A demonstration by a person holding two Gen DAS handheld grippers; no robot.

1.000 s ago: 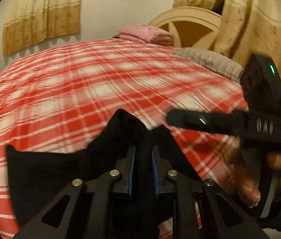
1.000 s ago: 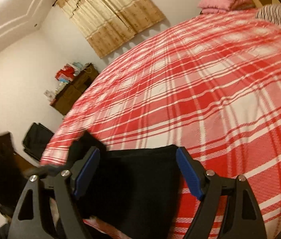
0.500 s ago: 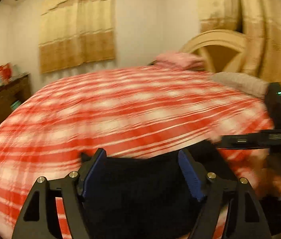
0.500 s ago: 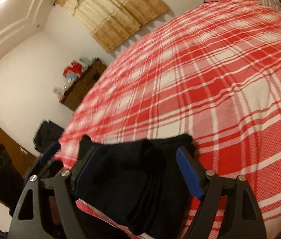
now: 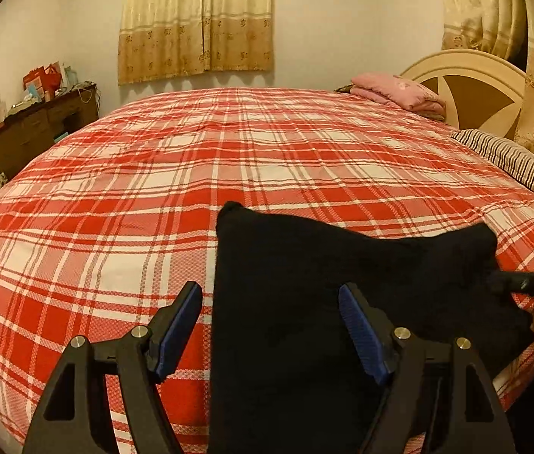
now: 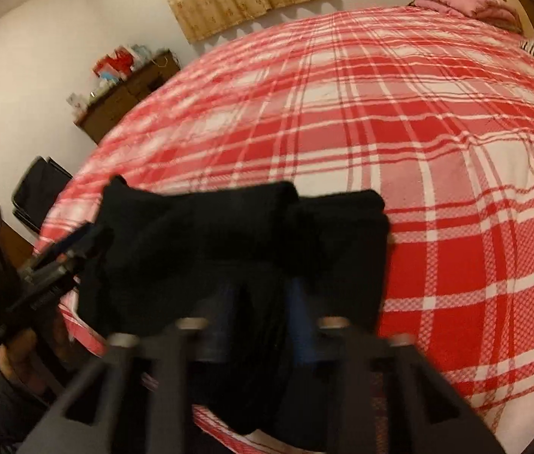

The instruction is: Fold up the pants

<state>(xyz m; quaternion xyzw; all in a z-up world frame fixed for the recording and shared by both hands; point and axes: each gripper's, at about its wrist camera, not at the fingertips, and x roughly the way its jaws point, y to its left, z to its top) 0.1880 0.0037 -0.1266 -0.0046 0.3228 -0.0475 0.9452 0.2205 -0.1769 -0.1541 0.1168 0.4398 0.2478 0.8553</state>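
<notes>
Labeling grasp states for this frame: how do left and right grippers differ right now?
The left gripper is open, its blue pads spread wide; the right gripper is shut on the black pants.
The left grips nothing: one pad is over the plaid bedspread, the other over the pants. The right has cloth pinched between its pads.
The left view is sharp; the right is motion-blurred.
Both are at the folded pants near the bed's edge.
</notes>
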